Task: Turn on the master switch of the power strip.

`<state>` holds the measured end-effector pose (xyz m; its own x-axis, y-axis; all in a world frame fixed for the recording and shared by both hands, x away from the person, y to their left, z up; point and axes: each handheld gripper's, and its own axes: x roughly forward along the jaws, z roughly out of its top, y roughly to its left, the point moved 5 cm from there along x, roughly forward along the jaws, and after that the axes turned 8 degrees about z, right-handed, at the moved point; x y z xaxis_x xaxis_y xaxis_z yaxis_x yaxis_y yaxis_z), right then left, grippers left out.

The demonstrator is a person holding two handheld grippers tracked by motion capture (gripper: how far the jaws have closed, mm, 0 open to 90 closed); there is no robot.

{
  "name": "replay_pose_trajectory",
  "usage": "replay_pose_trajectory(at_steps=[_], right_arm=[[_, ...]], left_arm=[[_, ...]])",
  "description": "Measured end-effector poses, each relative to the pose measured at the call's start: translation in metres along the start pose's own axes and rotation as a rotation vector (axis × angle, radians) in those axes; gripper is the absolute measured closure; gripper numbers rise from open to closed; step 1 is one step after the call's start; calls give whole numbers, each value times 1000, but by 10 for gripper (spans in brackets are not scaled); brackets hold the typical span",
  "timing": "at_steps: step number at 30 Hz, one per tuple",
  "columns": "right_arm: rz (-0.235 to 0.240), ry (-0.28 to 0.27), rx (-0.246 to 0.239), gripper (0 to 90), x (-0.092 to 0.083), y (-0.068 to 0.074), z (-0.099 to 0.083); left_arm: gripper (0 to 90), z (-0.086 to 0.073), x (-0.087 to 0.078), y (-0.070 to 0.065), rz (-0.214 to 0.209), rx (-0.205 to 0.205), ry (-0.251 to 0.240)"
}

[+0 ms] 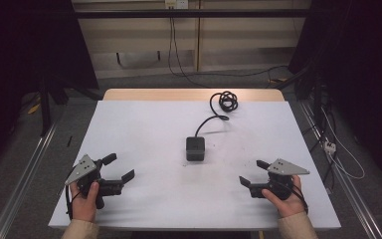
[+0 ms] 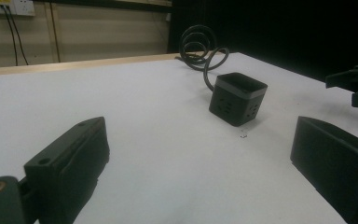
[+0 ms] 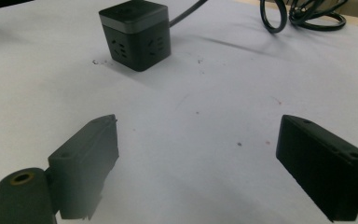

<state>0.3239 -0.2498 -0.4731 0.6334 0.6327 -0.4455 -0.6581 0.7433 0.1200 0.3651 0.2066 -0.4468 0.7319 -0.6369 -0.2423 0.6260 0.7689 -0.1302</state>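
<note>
A black cube-shaped power socket stands upright at the middle of the white table, its sides showing outlet holes. Its black cable runs to the far edge and ends in a loose coil. My left gripper rests at the near left, held by a hand, jaws wide apart and empty. My right gripper rests at the near right, also held by a hand, jaws wide apart with nothing between them. Both point toward the cube, well short of it.
The white table top has a wooden strip along its far edge. Beyond it a wall with a socket and hanging cables. Dark curtains flank both sides. Metal rails run along the floor, and a white power strip lies at the right.
</note>
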Motion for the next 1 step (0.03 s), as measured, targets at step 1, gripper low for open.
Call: replay_pose_trajectory(at_steps=[1], right_arm=[[0,0,2,127,-1,-1,-1]], left_arm=[[40,0,0,0,1,0,1]])
